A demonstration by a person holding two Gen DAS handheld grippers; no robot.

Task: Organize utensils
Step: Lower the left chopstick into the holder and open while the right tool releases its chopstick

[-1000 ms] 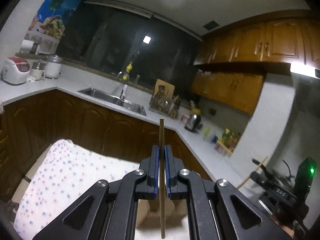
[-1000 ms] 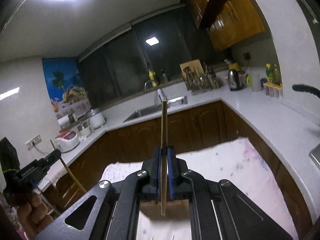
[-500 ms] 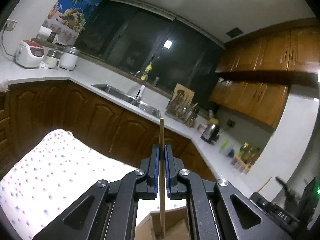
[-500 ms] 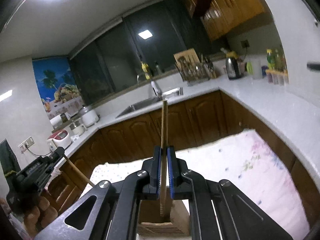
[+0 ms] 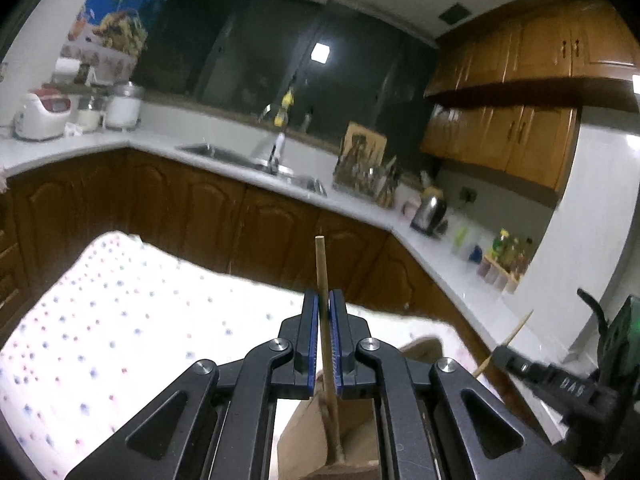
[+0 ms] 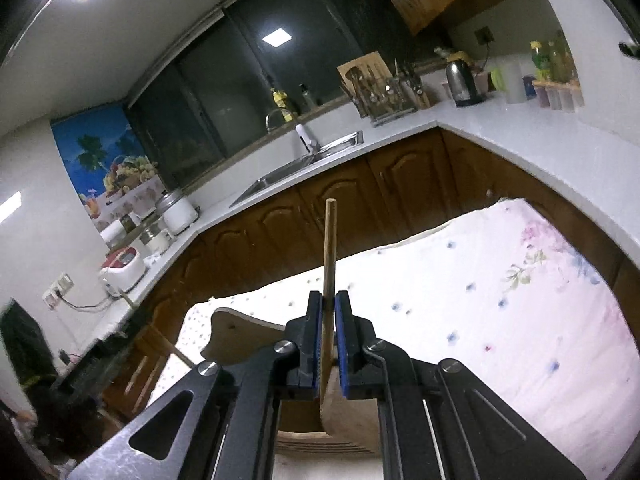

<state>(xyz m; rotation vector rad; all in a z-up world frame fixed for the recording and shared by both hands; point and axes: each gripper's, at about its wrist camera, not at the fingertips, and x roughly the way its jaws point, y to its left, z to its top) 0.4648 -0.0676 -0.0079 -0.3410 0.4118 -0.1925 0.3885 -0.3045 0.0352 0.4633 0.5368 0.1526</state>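
Note:
My left gripper (image 5: 323,308) is shut on a wooden chopstick (image 5: 321,272) that stands upright between the blue pads; its lower end reaches into a wooden utensil holder (image 5: 320,440) below. My right gripper (image 6: 328,308) is shut on another wooden chopstick (image 6: 329,248), also upright, with its lower end in the same wooden holder (image 6: 240,336). The right gripper shows at the right edge of the left wrist view (image 5: 560,384), with its chopstick tip (image 5: 520,326). The left gripper appears dark and blurred at the lower left of the right wrist view (image 6: 92,364).
The holder stands on a table with a white dotted cloth (image 5: 120,320), which shows floral in the right wrist view (image 6: 500,300). Brown cabinets (image 5: 200,208) and a white counter with sink (image 6: 304,164), dish rack (image 6: 380,92), kettle (image 6: 462,76) and rice cooker (image 5: 40,114) surround it.
Both grippers have tilted down and lowered toward the table. The chopsticks' lower ends now reach into the wooden holder, which has come more into view.

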